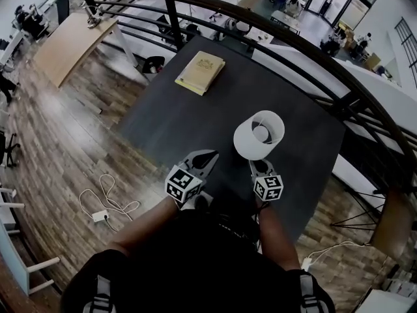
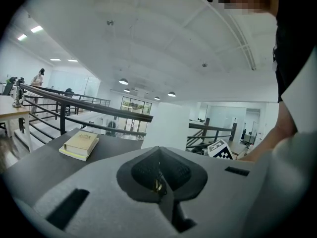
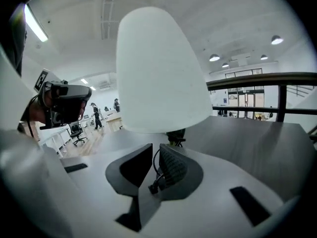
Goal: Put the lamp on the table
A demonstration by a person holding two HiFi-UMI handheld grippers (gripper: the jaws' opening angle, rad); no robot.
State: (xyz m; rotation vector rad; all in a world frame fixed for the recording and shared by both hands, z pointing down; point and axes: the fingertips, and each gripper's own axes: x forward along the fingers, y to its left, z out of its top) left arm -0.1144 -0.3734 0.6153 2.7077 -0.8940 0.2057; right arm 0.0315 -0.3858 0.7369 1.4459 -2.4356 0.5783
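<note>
The lamp (image 1: pixel 259 134), with a white drum shade over a small dark foot, stands upright on the dark table (image 1: pixel 163 116) near its front edge. In the right gripper view the shade (image 3: pixel 158 68) fills the space just above and beyond the jaws, and the dark foot (image 3: pixel 177 135) shows right past the fingertips. My right gripper (image 1: pixel 260 165) (image 3: pixel 154 162) sits just behind the lamp, jaws a narrow gap apart; only a thin black wire runs between them. My left gripper (image 1: pixel 207 156) (image 2: pixel 159 170) is to the lamp's left, jaws together and empty. The shade (image 2: pixel 166 125) also shows in the left gripper view.
A tan book (image 1: pixel 200 72) (image 2: pixel 80 144) lies at the table's far end. A dark metal railing (image 1: pixel 260 18) curves round the far and right sides of the table. Wooden floor with a white cable (image 1: pixel 107 204) lies to the left.
</note>
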